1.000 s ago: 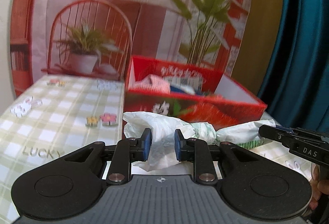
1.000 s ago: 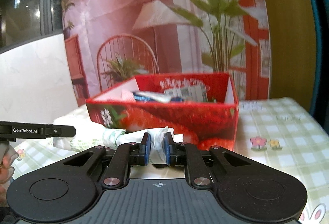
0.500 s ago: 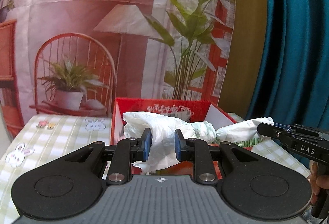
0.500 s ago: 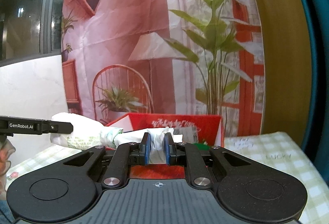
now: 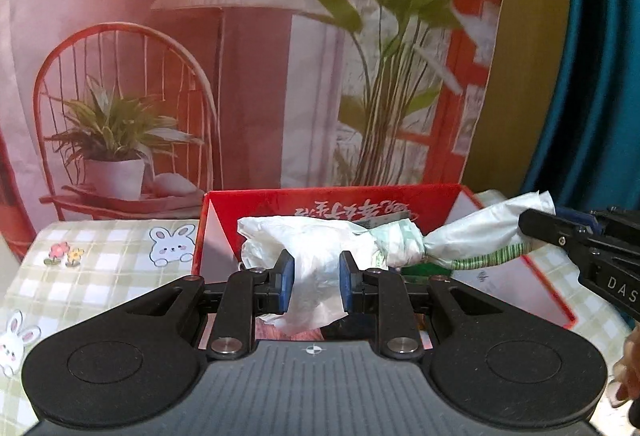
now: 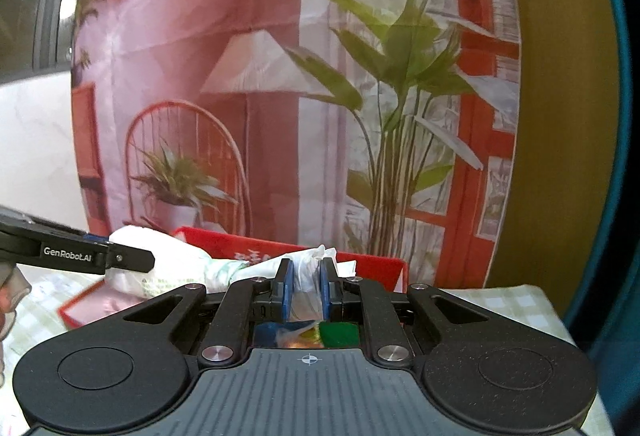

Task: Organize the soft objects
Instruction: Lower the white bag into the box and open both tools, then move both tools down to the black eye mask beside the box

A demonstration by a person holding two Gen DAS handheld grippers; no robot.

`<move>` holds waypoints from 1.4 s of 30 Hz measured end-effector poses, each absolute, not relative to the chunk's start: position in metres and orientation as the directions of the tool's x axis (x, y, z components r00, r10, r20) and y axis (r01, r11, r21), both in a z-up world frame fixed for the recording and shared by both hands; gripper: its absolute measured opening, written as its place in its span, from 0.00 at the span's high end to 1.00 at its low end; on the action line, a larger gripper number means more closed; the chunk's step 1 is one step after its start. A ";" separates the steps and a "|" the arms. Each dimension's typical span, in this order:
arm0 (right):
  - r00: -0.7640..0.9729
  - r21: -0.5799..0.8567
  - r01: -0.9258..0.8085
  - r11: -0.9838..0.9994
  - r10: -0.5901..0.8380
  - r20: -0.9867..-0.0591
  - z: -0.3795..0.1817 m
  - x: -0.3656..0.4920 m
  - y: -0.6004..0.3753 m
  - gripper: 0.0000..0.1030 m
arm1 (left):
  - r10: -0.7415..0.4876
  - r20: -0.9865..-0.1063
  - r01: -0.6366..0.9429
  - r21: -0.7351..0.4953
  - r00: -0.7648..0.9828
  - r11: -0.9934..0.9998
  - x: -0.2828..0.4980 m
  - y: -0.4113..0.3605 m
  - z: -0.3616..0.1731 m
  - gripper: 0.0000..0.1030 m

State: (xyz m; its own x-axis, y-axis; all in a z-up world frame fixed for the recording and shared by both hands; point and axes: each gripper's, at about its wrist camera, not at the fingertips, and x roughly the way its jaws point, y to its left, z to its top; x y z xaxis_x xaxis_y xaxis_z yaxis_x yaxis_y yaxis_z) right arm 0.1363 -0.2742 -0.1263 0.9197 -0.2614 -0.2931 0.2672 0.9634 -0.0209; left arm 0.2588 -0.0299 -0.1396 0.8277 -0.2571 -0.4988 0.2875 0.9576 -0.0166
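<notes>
A knotted white plastic bag [image 5: 320, 240] with green print hangs stretched between both grippers over the open red box [image 5: 440, 199]. My left gripper [image 5: 316, 280] is shut on the bag's wide crumpled end. My right gripper [image 6: 306, 290] is shut on the bag's thin twisted end [image 6: 308, 276]. In the left wrist view the other gripper's black finger [image 5: 560, 232] pinches the tail at far right. In the right wrist view the bag's bulky end [image 6: 172, 264] shows at left behind the left gripper's finger [image 6: 100, 258]. The red box [image 6: 240, 242] lies just below, with green and blue items inside.
The box stands on a green checked tablecloth [image 5: 100, 252] with rabbit and flower prints. A printed backdrop [image 5: 240, 75] of a chair, lamp and plant hangs right behind the box. A teal curtain [image 5: 600, 75] hangs at the right. A hand [image 5: 628, 368] shows at the right edge.
Both grippers have risen and moved toward the box with the bag stretched between them. The bag now hangs over the box's opening instead of in front of it.
</notes>
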 end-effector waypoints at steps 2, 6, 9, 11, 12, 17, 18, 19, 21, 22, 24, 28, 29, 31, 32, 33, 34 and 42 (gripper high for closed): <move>0.909 -0.049 0.279 0.959 -0.280 -0.308 -0.131 0.147 -0.274 0.88 | -0.254 -0.514 0.285 -0.019 0.819 0.958 0.268 -0.032 -0.143 0.74; 0.882 -0.030 0.325 0.945 -0.315 -0.351 -0.141 0.161 -0.280 0.88 | -0.268 -0.524 0.281 -0.056 0.809 0.958 0.279 -0.027 -0.152 0.63; 0.863 -0.005 0.361 0.932 -0.337 -0.376 -0.149 0.168 -0.288 0.88 | -0.257 -0.530 0.275 -0.045 0.808 0.960 0.281 -0.027 -0.156 0.57; 0.850 -0.002 0.385 0.923 -0.356 -0.388 -0.154 0.172 -0.292 0.89 | -0.222 -0.527 0.254 -0.013 0.820 0.967 0.282 -0.028 -0.156 0.44; 0.842 -0.002 0.400 0.916 -0.369 -0.393 -0.155 0.175 -0.293 0.89 | -0.208 -0.517 0.242 -0.002 0.830 0.970 0.281 -0.028 -0.155 0.36; 0.829 0.006 0.416 0.909 -0.377 -0.414 -0.161 0.187 -0.297 0.89 | -0.251 -0.494 0.271 -0.032 0.832 0.962 0.278 -0.023 -0.151 0.36; 0.827 -0.021 0.402 0.915 -0.373 -0.421 -0.161 0.192 -0.294 0.89 | -0.251 -0.492 0.273 -0.029 0.833 0.962 0.278 -0.024 -0.151 0.36; 0.826 -0.045 0.388 0.920 -0.369 -0.426 -0.161 0.197 -0.291 0.89 | -0.249 -0.490 0.272 -0.027 0.835 0.962 0.277 -0.024 -0.151 0.36; 0.825 -0.078 0.359 0.930 -0.355 -0.440 -0.159 0.209 -0.285 0.89 | -0.250 -0.490 0.269 -0.032 0.835 0.962 0.277 -0.023 -0.151 0.36; 0.824 -0.086 0.339 0.937 -0.340 -0.453 -0.158 0.215 -0.282 0.89 | -0.249 -0.491 0.266 -0.037 0.834 0.963 0.278 -0.021 -0.151 0.36; 0.816 -0.109 0.280 0.954 -0.296 -0.496 -0.157 0.229 -0.273 0.89 | -0.248 -0.492 0.258 -0.048 0.834 0.965 0.278 -0.018 -0.151 0.36; 0.797 -0.185 0.258 0.948 -0.318 -0.514 -0.155 0.246 -0.263 0.88 | -0.251 -0.491 0.251 -0.067 0.834 0.966 0.275 -0.011 -0.149 0.36; 0.792 -0.191 0.265 0.945 -0.326 -0.516 -0.155 0.248 -0.264 0.88 | -0.256 -0.488 0.254 -0.073 0.834 0.964 0.273 -0.010 -0.148 0.36; 0.788 -0.189 0.283 0.940 -0.341 -0.513 -0.155 0.247 -0.269 0.80 | -0.269 -0.482 0.265 -0.077 0.834 0.961 0.268 -0.009 -0.147 0.36; 0.785 -0.183 0.300 0.936 -0.352 -0.510 -0.156 0.245 -0.274 0.77 | -0.270 -0.482 0.268 -0.074 0.833 0.960 0.265 -0.010 -0.146 0.36; 0.787 -0.170 0.318 0.933 -0.360 -0.501 -0.155 0.241 -0.277 0.70 | -0.271 -0.482 0.271 -0.073 0.833 0.960 0.264 -0.010 -0.146 0.36; 0.793 -0.149 0.332 0.931 -0.361 -0.491 -0.154 0.236 -0.283 0.61 | -0.273 -0.481 0.273 -0.073 0.833 0.959 0.262 -0.010 -0.145 0.36; 0.885 -0.060 0.282 0.958 -0.284 -0.368 -0.135 0.181 -0.293 0.44 | -0.285 -0.459 0.282 -0.076 0.841 0.956 0.237 -0.009 -0.136 0.36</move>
State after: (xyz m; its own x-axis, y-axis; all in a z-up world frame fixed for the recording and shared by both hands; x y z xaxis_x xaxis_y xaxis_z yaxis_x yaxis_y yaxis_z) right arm 0.1808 -0.2932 -0.1347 0.8854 -0.2836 -0.3683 0.2817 0.9576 -0.0600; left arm 0.2366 -0.0089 -0.1360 0.8414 -0.2847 -0.4594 0.2821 0.9564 -0.0760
